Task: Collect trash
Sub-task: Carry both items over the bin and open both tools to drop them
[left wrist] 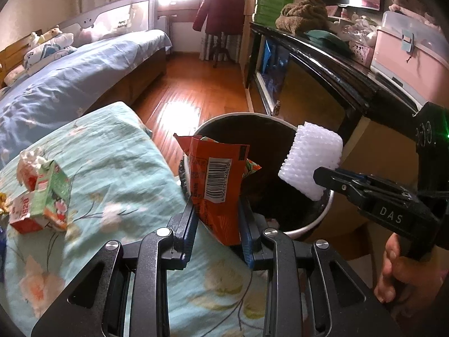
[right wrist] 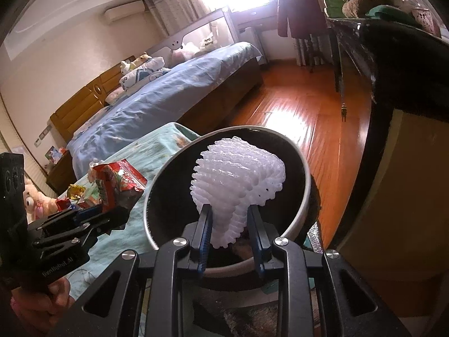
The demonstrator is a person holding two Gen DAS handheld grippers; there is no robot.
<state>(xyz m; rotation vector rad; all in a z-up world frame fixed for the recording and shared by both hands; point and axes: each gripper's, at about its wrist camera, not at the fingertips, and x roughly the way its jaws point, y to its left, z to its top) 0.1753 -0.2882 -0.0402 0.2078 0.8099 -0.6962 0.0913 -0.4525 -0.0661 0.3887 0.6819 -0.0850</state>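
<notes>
The left gripper (left wrist: pixel 216 219) pinches an orange snack wrapper (left wrist: pixel 217 179) between its fingers, the wrapper standing up at the near rim of the trash bin (left wrist: pixel 308 226), partly over the opening. The right gripper (right wrist: pixel 231 231) pinches a white foam net (right wrist: pixel 238 177) by its lower end; the net hangs above the bin's dark inside. In the left wrist view the same net (left wrist: pixel 311 160) sits over the right side of the bin, clamped in the right gripper (left wrist: pixel 322 177).

The bin (right wrist: pixel 300 210) stands on the wooden floor (left wrist: pixel 190 90), just beside a surface draped in a light green flowered cloth (left wrist: pixel 118 168). On that cloth, left of the bin, lie a red and green carton (left wrist: pixel 42 196) and crumpled scraps. Right of the bin stands a dark cabinet (left wrist: pixel 322 64).
</notes>
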